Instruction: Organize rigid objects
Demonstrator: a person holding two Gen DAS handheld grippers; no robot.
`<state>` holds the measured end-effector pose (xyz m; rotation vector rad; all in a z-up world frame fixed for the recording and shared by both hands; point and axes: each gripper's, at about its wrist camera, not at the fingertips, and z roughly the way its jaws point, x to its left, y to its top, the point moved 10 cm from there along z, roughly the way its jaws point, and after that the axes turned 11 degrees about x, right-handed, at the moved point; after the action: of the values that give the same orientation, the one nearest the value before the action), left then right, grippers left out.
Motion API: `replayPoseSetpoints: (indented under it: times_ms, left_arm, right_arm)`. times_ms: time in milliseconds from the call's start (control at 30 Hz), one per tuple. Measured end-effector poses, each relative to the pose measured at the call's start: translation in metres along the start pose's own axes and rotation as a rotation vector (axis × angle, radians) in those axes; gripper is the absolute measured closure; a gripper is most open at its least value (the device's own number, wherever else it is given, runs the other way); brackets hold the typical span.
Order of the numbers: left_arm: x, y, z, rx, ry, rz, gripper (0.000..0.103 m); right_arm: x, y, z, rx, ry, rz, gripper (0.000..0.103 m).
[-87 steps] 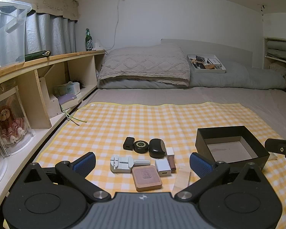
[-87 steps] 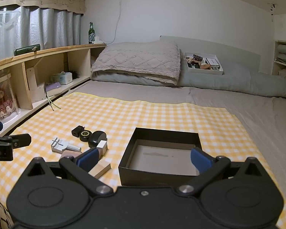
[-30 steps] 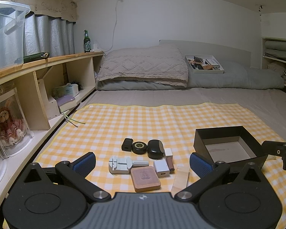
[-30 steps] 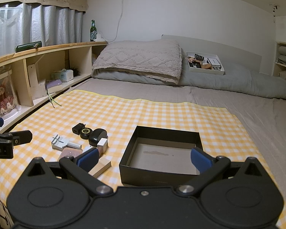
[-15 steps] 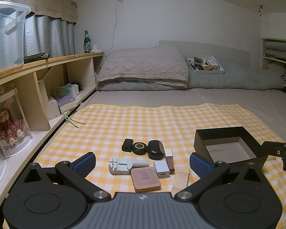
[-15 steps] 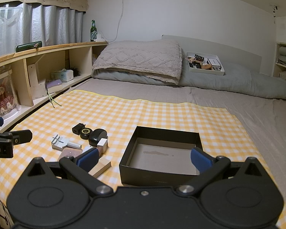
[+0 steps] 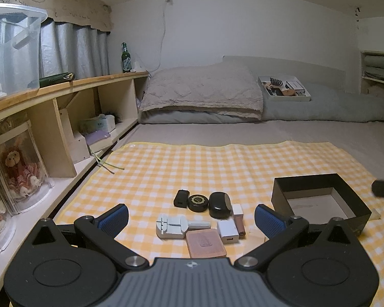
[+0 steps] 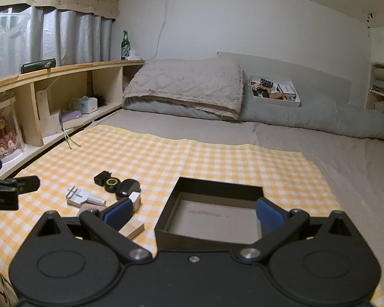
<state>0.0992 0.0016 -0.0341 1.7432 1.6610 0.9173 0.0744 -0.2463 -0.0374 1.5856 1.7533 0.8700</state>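
I'm over a bed [image 7: 268,133] with a yellow check cloth [image 7: 217,163] spread flat on the grey sheet. My left gripper [image 7: 191,216] hangs above the cloth's near edge, fingers wide apart, nothing between them. My right gripper [image 8: 192,211] is the same, fingers spread and empty, sitting over the near wall of the black box [image 8: 243,186], which stands open and bare inside on the right part of the cloth.

The loose items lie in a tight cluster left of the box, well apart from it: black plug [image 7: 181,198], round tin [image 7: 198,202] and black case [image 7: 219,204] in a back row, touching or nearly so; white tool [image 7: 174,227], pink pad [image 7: 205,243], white charger [image 7: 227,231] and a brown tube [image 7: 239,221] in front. A wood block [image 8: 133,227] lies nearest the box; in the left view it's mostly hidden behind my finger.

Room: wooden shelf [image 8: 64,67] runs along the left wall with cubbies under it, a green bottle [image 8: 125,46] at its far end, a dark green pouch [image 8: 38,65] on top, grey curtains [image 8: 64,41] behind. A boxed doll [image 7: 15,166] stands in a near cubby. Clear bin [image 7: 10,51] on the shelf near me. Beige quilted pillow [image 7: 202,92] at the head of the bed, grey rolled duvet [image 7: 325,107] beside it, a white tray [image 7: 284,90] of small stuff resting on the duvet, contents too small to name, maybe brushes
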Motion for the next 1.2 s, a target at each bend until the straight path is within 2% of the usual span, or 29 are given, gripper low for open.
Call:
replayPoseSetpoints:
  times_ms: [167,300,367,533,633,767,867,933,1033,1200]
  left_arm:
    - [-0.002,0.004,0.005,0.007,-0.006,0.028,0.0]
    - [-0.01,0.014,0.007,-0.008,-0.032,0.049,0.0]
    - [-0.016,0.018,0.013,0.014,-0.067,0.053,0.0]
    - [-0.024,0.028,0.038,0.069,-0.046,0.07,0.0]
    - [-0.034,0.03,0.055,0.086,-0.09,0.095,0.0]
    - [-0.056,0.019,0.078,0.174,-0.194,0.181,0.001]
    - [-0.072,0.003,0.093,0.241,-0.252,0.242,0.009]
    - [-0.081,-0.012,0.106,0.316,-0.288,0.263,0.014]
    - [-0.088,-0.035,0.125,0.449,-0.336,0.25,0.018]
    - [-0.095,-0.061,0.154,0.578,-0.33,0.274,0.019]
  right_arm:
    - [-0.029,0.025,-0.003,-0.02,-0.046,0.004,0.0]
    - [-0.058,0.045,0.008,0.008,-0.099,-0.002,0.0]
    - [-0.072,0.051,0.019,0.034,-0.113,-0.001,0.0]
    - [-0.107,0.058,0.056,0.134,-0.16,0.03,0.0]
    - [-0.122,0.051,0.082,0.179,-0.171,0.036,0.006]
    - [-0.137,0.027,0.116,0.293,-0.115,0.088,0.021]
    - [-0.144,0.012,0.131,0.357,-0.073,0.134,0.029]
    - [-0.145,0.004,0.142,0.406,-0.042,0.155,0.032]
    - [-0.142,-0.008,0.156,0.467,-0.001,0.181,0.047]
    - [-0.138,-0.025,0.177,0.554,-0.02,0.173,0.059]
